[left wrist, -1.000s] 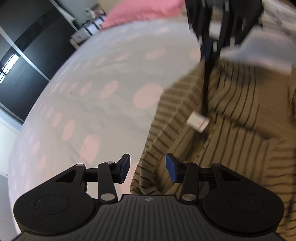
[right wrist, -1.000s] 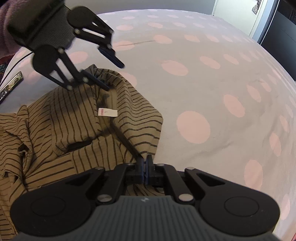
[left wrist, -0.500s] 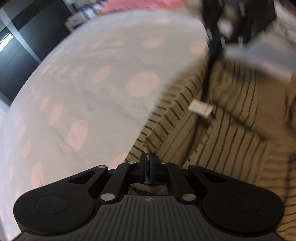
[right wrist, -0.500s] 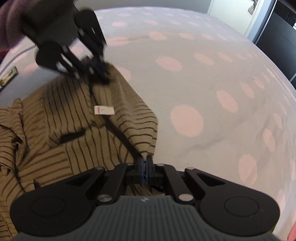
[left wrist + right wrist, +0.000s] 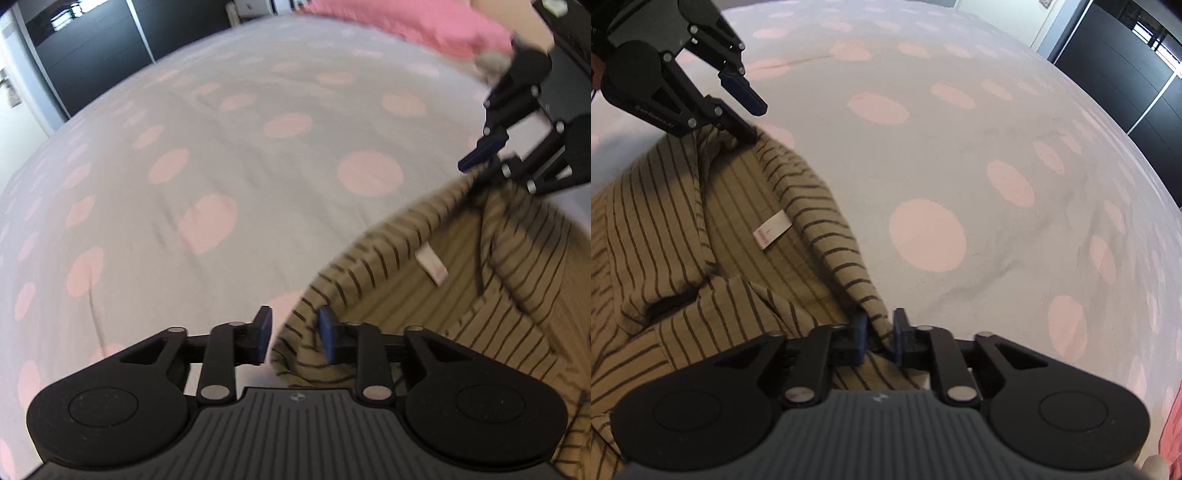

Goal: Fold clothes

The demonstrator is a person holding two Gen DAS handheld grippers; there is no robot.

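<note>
- One shirt (image 5: 713, 258), tan with dark stripes, lies on the bed (image 5: 960, 147) with its collar edge toward the open spread; neck label (image 5: 772, 229) faces up, so the inside shows.
- Body is rumpled, with loose folds below the collar; not a flat or finished fold.
- Right claw (image 5: 879, 341): jaws a narrow gap apart, a collar-edge corner standing between the pads. Looks loose rather than pinched.
- Left claw (image 5: 293, 334): jaws further apart, the other end of that edge bunched between them, not clamped as far as I can tell.
- Fits two stages: edge just laid down and being let go, or both claws set to pinch it. Can't settle which.
- Either way, to do it well: keep both ends of the edge level and equally taut so the stripes run straight, and keep the pads off the sheet below.
- Risk: thin cloth slips from a half-open claw and the corner flops back.
- Containers: none in view. Pink pillow (image 5: 406, 22) at the bed's far end.
</note>
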